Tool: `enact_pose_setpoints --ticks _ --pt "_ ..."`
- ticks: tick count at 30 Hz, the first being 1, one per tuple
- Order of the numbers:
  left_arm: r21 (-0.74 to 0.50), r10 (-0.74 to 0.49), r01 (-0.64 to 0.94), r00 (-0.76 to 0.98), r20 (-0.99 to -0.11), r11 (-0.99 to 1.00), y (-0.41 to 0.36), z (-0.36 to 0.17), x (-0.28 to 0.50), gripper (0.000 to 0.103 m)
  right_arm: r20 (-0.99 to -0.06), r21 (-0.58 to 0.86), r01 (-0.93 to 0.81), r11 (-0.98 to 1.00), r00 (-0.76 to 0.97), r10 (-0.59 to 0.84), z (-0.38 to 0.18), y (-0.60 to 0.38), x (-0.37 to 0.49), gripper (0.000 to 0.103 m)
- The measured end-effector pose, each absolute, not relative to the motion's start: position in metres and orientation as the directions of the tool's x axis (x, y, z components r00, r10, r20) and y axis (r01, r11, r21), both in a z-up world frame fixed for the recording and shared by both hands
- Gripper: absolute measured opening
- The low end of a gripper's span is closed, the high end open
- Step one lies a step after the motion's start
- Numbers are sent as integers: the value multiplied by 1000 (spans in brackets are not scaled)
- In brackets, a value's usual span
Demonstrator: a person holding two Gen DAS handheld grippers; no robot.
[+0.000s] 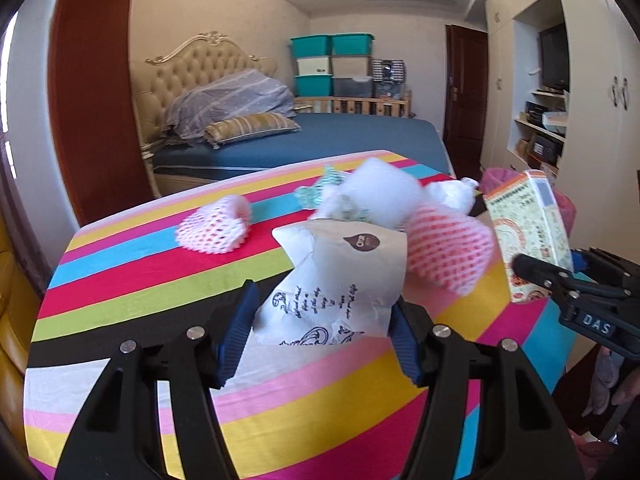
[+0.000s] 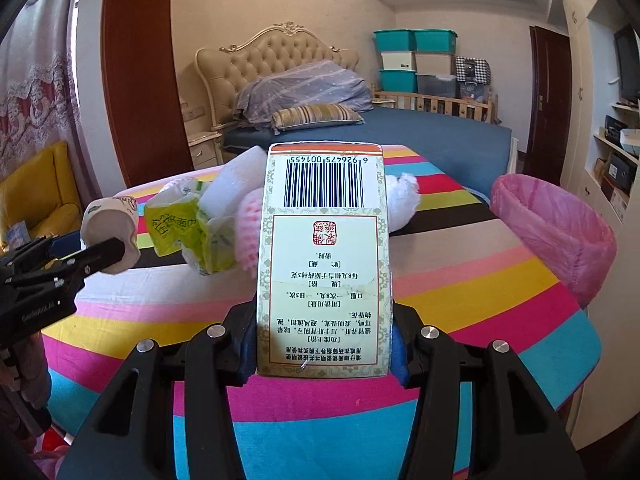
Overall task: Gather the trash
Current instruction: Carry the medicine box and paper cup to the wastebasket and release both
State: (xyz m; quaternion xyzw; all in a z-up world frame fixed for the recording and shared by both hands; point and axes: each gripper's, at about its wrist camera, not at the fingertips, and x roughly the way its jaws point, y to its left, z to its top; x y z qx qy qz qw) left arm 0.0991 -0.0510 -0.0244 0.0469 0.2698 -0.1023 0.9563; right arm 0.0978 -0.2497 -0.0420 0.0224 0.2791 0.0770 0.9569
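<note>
L gripper (image 1: pixel 320 332): jaws clamped on a crumpled paper cup (image 1: pixel 340 276), white/tan w/ dark print and a brown logo. Blue ribbed pads (image 1: pixel 236 336) press both sides of the cup's lower part; the cup is squashed and sticks up fwd of the fingertips. In the R wrist view the same gripper (image 2: pixel 120 248) enters from the left edge w/ the cup's pale end (image 2: pixel 110 232) at its tip.

R gripper (image 2: pixel 324 344): jaws clamped on a cardboard medicine box (image 2: pixel 324 256), cream w/ red border, barcode at the far end, print upside down. Box stands roughly upright between the pads, held by its lower end. In the L wrist view this gripper (image 1: pixel 536 272) comes in from the right w/ the box (image 1: pixel 528 236) tilted.

Just beyond the L gripper, on the striped tablecloth (image 1: pixel 120 280): pink foam fruit net (image 1: pixel 448 252) right of the cup, a second foam net (image 1: pixel 214 226) further left, white foam/tissue wad (image 1: pixel 380 192) behind the cup, green-printed wrapper (image 1: pixel 320 188) partly hidden behind it. Edges blurred.

Beyond the R gripper: yellow-green wrapper (image 2: pixel 192 228) left of the box, white crumpled wad (image 2: pixel 402 200) right of it.

Right of the R gripper, past the table edge: bin w/ pink liner (image 2: pixel 556 232), mouth open, near the table.

Bkgd: bed (image 2: pixel 420 132), stacked storage bins (image 2: pixel 416 60).
</note>
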Motion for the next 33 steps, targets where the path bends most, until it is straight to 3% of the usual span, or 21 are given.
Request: enact_pose_setpoints --ticks 17,33 --pt "64 -330 442 752 -570 895 -146 -26 112 61 -502 139 -2 990 862 72 -39 -322 93 49" --pt "25 -458 595 644 -613 803 -279 -11 179 61 -490 122 210 970 863 -125 -31 -442 97 49"
